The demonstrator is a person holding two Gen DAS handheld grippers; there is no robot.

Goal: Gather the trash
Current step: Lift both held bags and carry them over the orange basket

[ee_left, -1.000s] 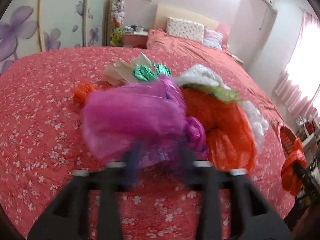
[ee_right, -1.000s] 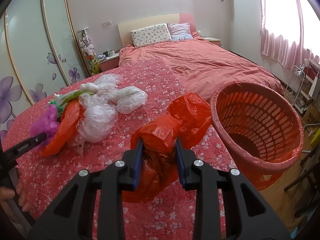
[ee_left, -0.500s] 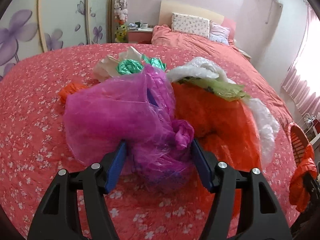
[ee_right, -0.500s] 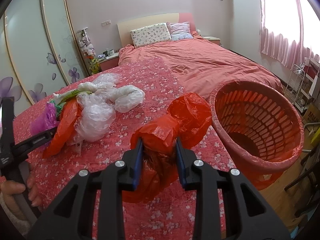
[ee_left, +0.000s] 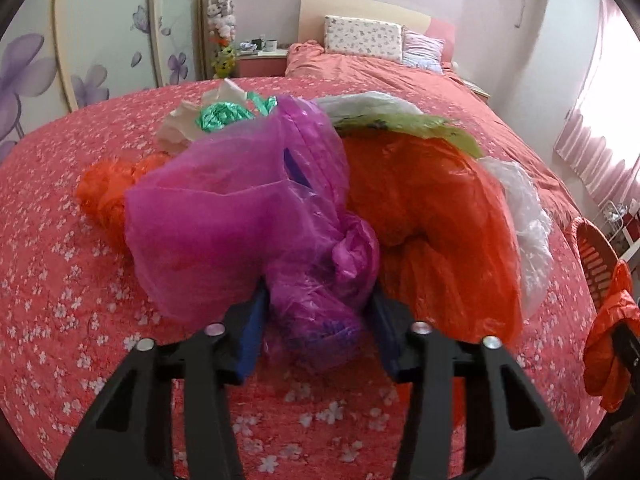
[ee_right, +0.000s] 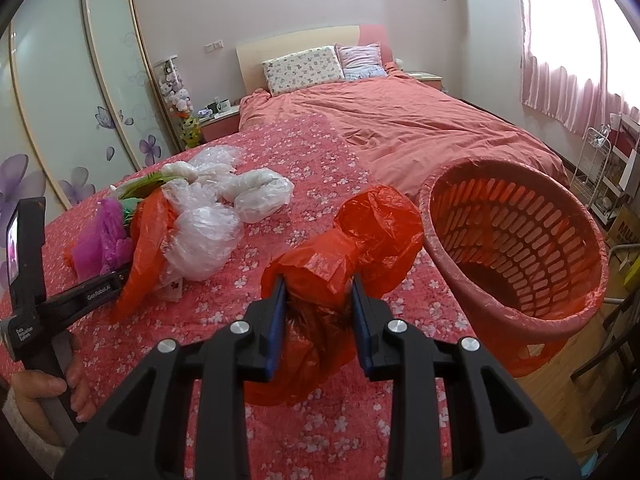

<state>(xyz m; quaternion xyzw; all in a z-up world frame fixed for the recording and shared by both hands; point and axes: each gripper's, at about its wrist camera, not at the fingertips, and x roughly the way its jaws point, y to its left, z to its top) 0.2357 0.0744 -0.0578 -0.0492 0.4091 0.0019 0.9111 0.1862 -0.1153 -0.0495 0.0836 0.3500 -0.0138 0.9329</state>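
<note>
Your left gripper (ee_left: 318, 326) has just been narrowing on the purple bag (ee_left: 240, 216), and its blue pads now pinch the bag's knotted, crinkled neck between them. That bag is thin, translucent film, puffed out in a loose balloon toward 11 o'clock from the pads. Touching it at 2 o'clock lies an orange bag (ee_left: 432, 216), glossy and creased, with clear filmy plastic (ee_left: 524, 216) draped past it and a shiny green crumple (ee_left: 220, 114) at 12 o'clock.

Your right gripper (ee_right: 318, 322) squeezes a red bag (ee_right: 360, 236), twisted into two bulbous lobes, its wrinkled tail hanging below the pads. At 2 o'clock from it stands the basket (ee_right: 500, 320), round, slotted red plastic lined with red film, at the bed's edge.

All the trash lies on a coral bedspread (ee_right: 312, 168) printed with small white blossoms. In the right view, at 9 o'clock, the left tool's black arm reads "GenRoboLAI", though that is hard to make out, and a hand (ee_right: 52, 392) grips its handle; the smaller label there is too blurred to read.
</note>
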